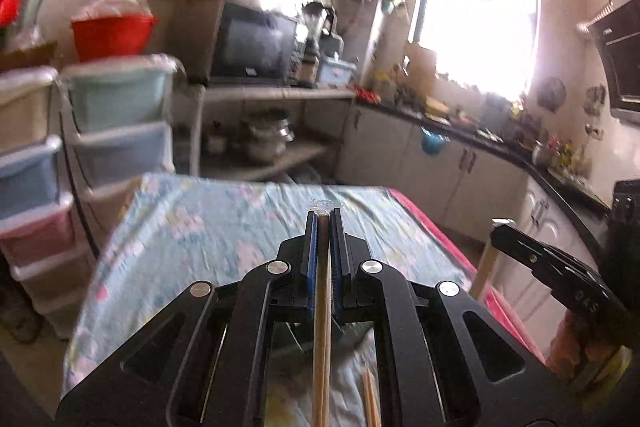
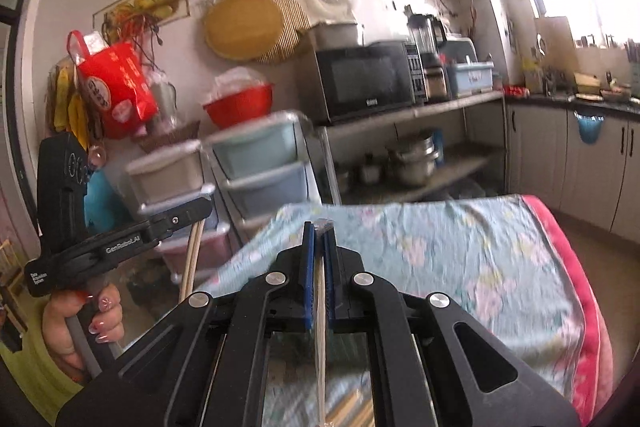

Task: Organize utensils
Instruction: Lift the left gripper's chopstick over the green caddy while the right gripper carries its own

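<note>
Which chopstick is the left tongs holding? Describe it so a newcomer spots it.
Start at the floral tablecloth. Above it, the left tongs are shut on one wooden chopstick, running lengthwise between the blue pads. Loose chopsticks lie below, ungripped.

left wrist view: close behind left gripper [image 1: 324, 215], faces window at 1 o'clock
right wrist view: close behind right gripper [image 2: 319, 225], faces microwave [image 2: 366, 79] at 12
shared: floral table [image 1: 224, 227], microwave, drawers [image 2: 260, 163]

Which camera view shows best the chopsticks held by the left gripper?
The right wrist view: it shows the left gripper from the side, with its chopsticks hanging below it. The left wrist view shows them only end-on between the fingers.
</note>
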`<state>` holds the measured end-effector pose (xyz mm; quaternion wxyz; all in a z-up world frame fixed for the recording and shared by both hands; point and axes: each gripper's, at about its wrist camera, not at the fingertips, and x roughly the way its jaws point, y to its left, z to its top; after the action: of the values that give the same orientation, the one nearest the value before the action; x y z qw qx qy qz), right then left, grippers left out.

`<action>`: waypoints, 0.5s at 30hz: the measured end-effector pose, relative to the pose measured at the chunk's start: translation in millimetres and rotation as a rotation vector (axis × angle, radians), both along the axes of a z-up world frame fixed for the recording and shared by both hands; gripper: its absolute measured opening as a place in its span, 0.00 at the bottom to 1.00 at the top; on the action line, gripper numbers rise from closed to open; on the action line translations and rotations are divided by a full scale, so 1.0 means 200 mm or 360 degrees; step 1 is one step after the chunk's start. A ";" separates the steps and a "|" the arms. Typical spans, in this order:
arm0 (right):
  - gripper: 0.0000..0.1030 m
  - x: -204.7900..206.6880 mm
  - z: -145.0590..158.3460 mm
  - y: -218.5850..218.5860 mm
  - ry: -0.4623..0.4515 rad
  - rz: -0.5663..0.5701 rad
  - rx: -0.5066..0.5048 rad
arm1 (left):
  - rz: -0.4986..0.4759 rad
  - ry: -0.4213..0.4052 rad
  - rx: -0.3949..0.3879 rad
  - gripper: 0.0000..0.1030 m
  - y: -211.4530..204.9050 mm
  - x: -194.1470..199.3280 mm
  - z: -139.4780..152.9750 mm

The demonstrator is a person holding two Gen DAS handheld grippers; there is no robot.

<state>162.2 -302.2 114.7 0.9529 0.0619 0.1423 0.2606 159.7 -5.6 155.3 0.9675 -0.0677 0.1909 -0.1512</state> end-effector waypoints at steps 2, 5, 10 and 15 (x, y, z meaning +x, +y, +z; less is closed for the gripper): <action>0.04 0.01 0.03 0.02 -0.0040 -0.0009 0.0002 | 0.0053 -0.0057 0.0005 0.03 0.01 0.01 0.04; 0.04 0.03 0.08 0.04 -0.0102 -0.0021 0.0011 | 0.0141 -0.0138 -0.0023 0.03 0.03 0.04 0.09; 0.04 0.07 0.16 0.06 -0.0169 -0.0038 0.0061 | 0.0282 -0.0245 -0.0079 0.03 0.06 0.11 0.13; 0.04 0.13 0.20 0.08 -0.0224 -0.0072 0.0087 | 0.0400 -0.0298 -0.0099 0.03 0.07 0.19 0.14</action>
<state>187.8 -285.2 155.2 0.9642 0.0727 0.0663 0.2465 197.3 7.8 182.8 0.9898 -0.1067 0.0851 -0.0403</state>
